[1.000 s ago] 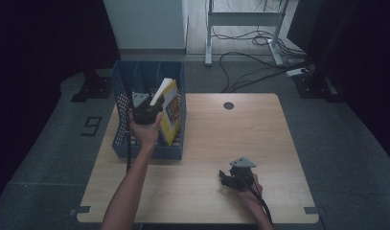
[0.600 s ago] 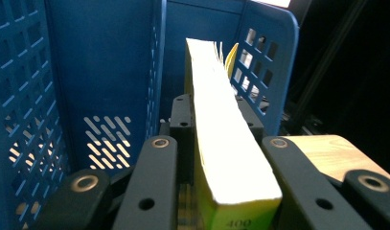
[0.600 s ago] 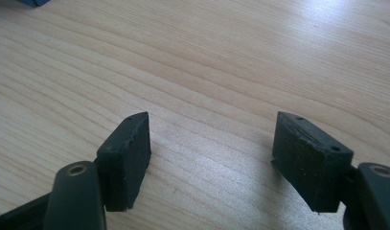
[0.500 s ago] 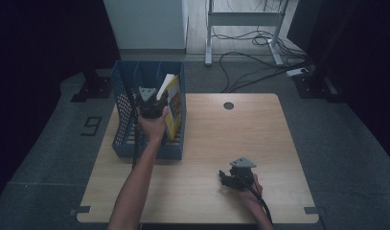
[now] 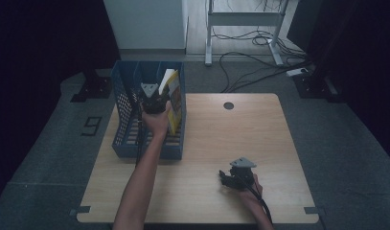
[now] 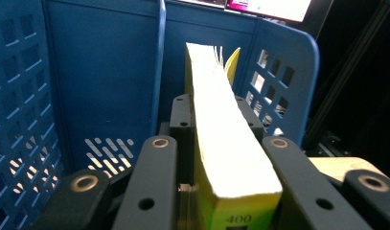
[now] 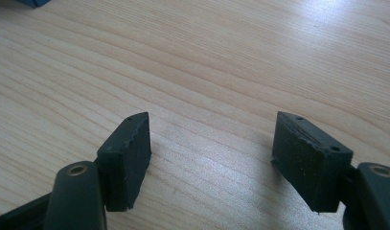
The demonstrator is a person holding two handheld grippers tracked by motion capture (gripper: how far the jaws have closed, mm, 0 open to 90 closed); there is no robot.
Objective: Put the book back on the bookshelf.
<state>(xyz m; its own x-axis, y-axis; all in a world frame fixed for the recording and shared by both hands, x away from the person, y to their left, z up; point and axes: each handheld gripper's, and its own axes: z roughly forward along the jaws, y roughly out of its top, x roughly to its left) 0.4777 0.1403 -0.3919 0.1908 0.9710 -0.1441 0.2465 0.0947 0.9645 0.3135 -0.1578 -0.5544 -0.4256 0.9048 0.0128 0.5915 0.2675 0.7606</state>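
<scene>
1. my right gripper (image 5: pixel 227 178) rests on the table (image 5: pixel 279 143) near its front edge, jaws wide apart, nothing between them; in the right gripper view just bare wood under the pads (image 7: pixel 128 158).
2. my left arm reaches forward over the table's left side.
3. my left gripper (image 6: pixel 221 139) is clenched on a yellow book (image 6: pixel 221 143), its page edge up, inside the blue rack (image 5: pixel 130 143).
4. book stands in the rack's right compartment, tilted, beside the divider (image 6: pixel 157 67).
5. rack sits on the table's far left corner, hanging over its edge.
</scene>
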